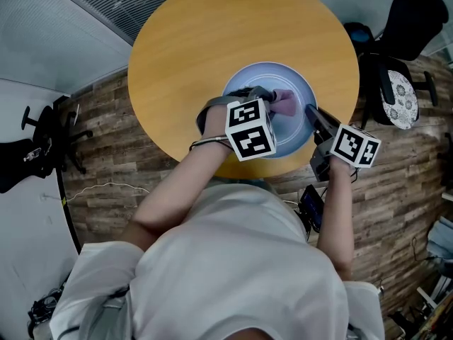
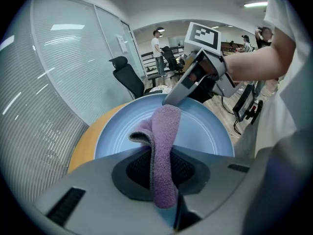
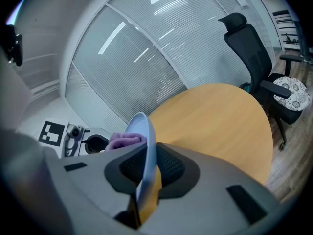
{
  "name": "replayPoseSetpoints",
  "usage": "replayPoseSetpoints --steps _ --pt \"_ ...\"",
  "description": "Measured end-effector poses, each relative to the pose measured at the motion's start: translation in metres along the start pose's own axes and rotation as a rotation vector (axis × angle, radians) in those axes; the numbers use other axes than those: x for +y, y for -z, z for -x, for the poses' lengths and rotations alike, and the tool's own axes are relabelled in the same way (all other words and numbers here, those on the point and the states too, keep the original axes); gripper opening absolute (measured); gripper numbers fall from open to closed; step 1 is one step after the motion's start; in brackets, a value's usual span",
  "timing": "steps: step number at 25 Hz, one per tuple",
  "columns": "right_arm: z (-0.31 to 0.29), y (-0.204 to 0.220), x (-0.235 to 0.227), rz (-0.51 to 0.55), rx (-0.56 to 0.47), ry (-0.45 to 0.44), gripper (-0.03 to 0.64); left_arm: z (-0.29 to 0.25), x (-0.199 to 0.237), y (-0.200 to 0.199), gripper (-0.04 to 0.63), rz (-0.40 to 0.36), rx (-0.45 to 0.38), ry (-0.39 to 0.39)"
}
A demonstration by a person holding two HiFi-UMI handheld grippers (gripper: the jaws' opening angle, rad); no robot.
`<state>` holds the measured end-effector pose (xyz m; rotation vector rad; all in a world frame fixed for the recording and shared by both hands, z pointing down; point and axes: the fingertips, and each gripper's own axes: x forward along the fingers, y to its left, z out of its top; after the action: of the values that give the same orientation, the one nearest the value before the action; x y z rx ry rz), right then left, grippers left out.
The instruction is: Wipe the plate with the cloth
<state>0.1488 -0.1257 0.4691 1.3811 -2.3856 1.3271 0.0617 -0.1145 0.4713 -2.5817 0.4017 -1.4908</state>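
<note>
Only markings seen are the black-and-white square codes on the marker cubes (image 1: pixel 249 129); the purple cloth (image 2: pixel 164 131) is clamped in the left tool (image 2: pixel 164 173), its long strip run straight out ahead of the jaws onto the blue plate (image 2: pixel 205 131); the plate's rim is pinched edge-on by the right tool (image 3: pixel 146 175), over the tabletop (image 3: pixel 215 116).

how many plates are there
1. The round pale blue plate is at the near side of the round wooden table; the right gripper grips its rim, the left gripper holds the purple cloth over it. No other plate shows.
</note>
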Motion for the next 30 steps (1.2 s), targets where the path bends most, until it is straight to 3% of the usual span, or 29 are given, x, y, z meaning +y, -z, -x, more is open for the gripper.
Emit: replayPoseSetpoints --steps 14,24,30 --pt "0.011 -0.016 -0.009 0.004 -0.059 0.029 0.052 0.009 0.025 0.042 0.064 0.111 0.056 -0.044" --pt "0.015 -0.019 -0.011 -0.016 -0.101 0.028 0.054 0.011 0.022 0.046 0.064 0.231 -0.009 -0.003" --pt "0.01 -0.017 -0.007 -0.026 -0.094 0.016 0.055 0.009 0.013 0.039 0.064 0.239 -0.033 0.028"
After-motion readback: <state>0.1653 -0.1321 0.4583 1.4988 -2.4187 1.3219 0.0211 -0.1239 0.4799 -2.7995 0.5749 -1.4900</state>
